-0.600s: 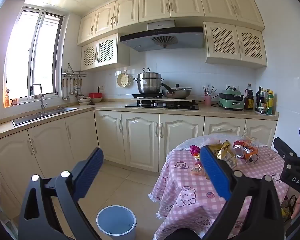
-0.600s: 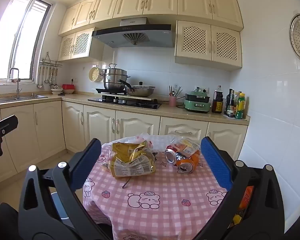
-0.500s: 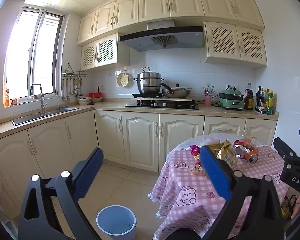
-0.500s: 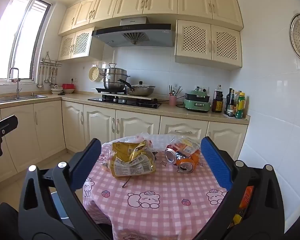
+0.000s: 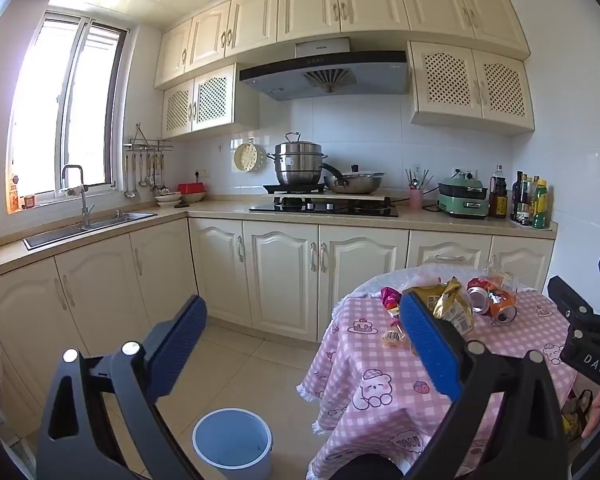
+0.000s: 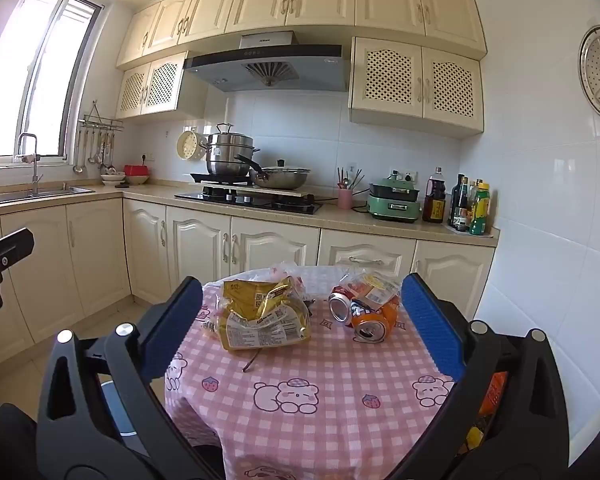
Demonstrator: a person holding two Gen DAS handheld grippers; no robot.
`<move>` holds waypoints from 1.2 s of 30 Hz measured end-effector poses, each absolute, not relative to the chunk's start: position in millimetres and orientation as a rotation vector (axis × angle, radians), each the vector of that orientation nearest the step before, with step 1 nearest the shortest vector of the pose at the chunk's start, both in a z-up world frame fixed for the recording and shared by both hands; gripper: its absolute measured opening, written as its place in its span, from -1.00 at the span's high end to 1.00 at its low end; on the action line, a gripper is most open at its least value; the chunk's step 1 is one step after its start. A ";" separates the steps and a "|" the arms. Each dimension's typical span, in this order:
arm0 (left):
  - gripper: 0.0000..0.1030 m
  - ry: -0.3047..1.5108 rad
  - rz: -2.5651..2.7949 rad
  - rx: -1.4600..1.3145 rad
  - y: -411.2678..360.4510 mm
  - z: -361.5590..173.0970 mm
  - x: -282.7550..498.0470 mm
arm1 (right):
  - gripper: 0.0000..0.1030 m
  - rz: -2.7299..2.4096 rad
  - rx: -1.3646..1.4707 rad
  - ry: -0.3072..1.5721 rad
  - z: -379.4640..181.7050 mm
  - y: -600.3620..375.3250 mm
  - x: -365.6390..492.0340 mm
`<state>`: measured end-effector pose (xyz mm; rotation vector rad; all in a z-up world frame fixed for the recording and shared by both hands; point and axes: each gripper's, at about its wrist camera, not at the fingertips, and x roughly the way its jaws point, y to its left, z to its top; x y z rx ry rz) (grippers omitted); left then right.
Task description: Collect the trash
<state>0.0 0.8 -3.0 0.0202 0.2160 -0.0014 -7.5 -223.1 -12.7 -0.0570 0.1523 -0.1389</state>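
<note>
Both claws spread wide, gripping nothing, short of the trash on the table.

Left wrist: left gripper [image 5: 300, 320] released above bare floor tiles, blue bin [image 5: 232, 442] low between its fingers; "DAS" readable on right gripper's side at the right edge. Right wrist: right gripper [image 6: 302, 304] released, framing yellow snack bag [image 6: 262, 316] and crushed cans [image 6: 360, 312] near the pink checked tablecloth [image 6: 300, 396] far rim; near half bare.

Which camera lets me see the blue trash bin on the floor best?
The left wrist view. There the blue trash bin shows its whole open rim, on the floor beside the table. The right wrist view catches only a sliver of its rim behind the right gripper's left finger.
</note>
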 end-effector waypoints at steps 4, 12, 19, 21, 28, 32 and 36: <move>-0.85 0.219 -0.001 0.023 0.5 -7.9 2.4 | -0.89 -0.140 -0.058 0.153 -13.7 -222.8 -6.5; -0.85 0.219 0.000 0.021 1.0 -15.2 1.9 | -0.89 -0.138 -0.058 0.150 -12.7 -222.9 -10.8; -0.85 0.220 0.000 0.021 1.1 -13.8 2.5 | -0.89 -0.138 -0.061 0.156 -17.2 -223.8 -5.5; -0.85 0.222 -0.002 0.022 0.4 -9.4 3.1 | -0.89 -0.138 -0.061 0.156 -17.9 -224.5 -6.8; -0.85 0.226 -0.004 0.026 0.7 -12.2 3.7 | -0.89 -0.138 -0.058 0.159 -14.2 -222.9 -5.8; -0.85 0.230 -0.005 0.027 -5.1 -17.2 3.5 | -0.89 -0.139 -0.062 0.158 -15.5 -222.9 -5.6; -0.85 0.235 -0.005 0.027 -5.7 -17.1 3.6 | -0.89 -0.141 -0.061 0.158 -18.9 -224.3 -5.2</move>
